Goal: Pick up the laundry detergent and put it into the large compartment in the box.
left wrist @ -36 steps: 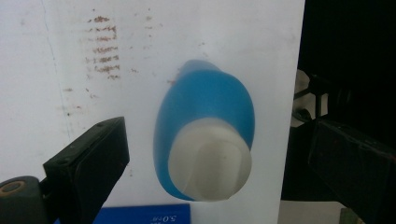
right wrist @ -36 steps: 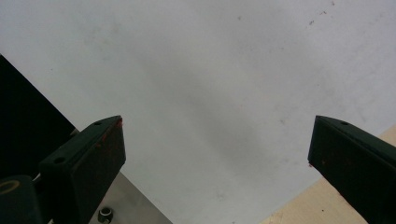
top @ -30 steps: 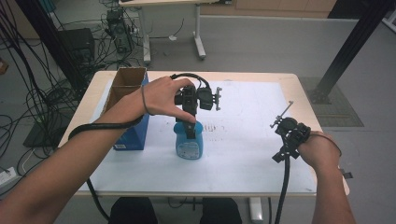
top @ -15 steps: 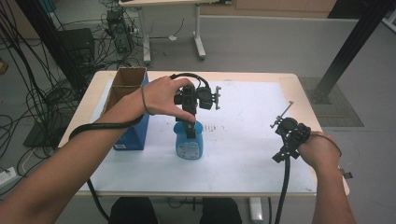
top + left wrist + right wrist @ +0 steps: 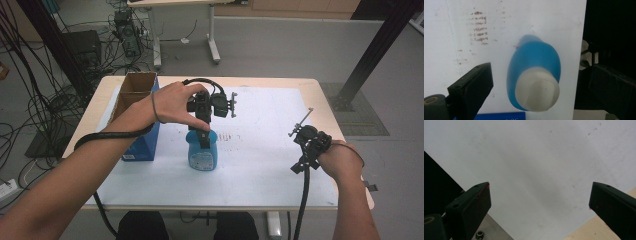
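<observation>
A: Where is the blue bottle (image 5: 202,154) standing?

B: Upright on the white sheet (image 5: 260,165), beside the blue box (image 5: 142,145). The left gripper (image 5: 541,82) is hovering above its white cap (image 5: 537,89), jaws wide apart.

A: And the right gripper (image 5: 306,142)?

B: It is staying well apart; its own view is showing open jaws over bare sheet.

Even, soft indoor light, faint shadows, mild blur in both close views.
</observation>
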{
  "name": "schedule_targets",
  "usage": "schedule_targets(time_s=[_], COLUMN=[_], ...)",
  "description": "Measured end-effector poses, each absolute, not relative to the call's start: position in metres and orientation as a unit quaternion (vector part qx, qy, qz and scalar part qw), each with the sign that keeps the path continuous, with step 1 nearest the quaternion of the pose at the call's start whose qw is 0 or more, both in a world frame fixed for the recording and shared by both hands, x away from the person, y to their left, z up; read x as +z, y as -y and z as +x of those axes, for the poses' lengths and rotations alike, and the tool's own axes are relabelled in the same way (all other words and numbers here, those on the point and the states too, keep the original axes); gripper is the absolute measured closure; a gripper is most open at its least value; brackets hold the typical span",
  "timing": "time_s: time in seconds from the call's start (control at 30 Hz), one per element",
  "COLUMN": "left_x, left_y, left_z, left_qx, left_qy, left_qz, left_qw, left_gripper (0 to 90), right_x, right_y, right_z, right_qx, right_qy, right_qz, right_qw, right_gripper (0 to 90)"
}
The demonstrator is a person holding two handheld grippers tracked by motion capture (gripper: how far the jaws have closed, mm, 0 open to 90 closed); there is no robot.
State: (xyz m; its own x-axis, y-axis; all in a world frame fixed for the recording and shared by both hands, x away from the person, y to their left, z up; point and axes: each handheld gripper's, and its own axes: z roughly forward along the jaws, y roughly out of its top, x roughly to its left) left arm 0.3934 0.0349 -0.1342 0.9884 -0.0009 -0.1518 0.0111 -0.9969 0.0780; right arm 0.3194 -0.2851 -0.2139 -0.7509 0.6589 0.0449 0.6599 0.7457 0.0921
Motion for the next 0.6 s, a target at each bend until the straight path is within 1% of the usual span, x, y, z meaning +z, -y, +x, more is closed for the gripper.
schedule_targets(time_s=[0.6], left_x=[-0.1358], left_y=[-0.0358], left_z=[0.3947], left_qx=[-0.077], left_qy=[-0.004], left_qz=[0.996], left_qw=[0.040], left_gripper=[5.6], right_x=[-0.2129], right_y=[0.2845], right_z=[0.3185], right_qx=[-0.051], right_qy=[0.934], right_qz=[-0.355], right_qw=[0.003], right_gripper=[4.0])
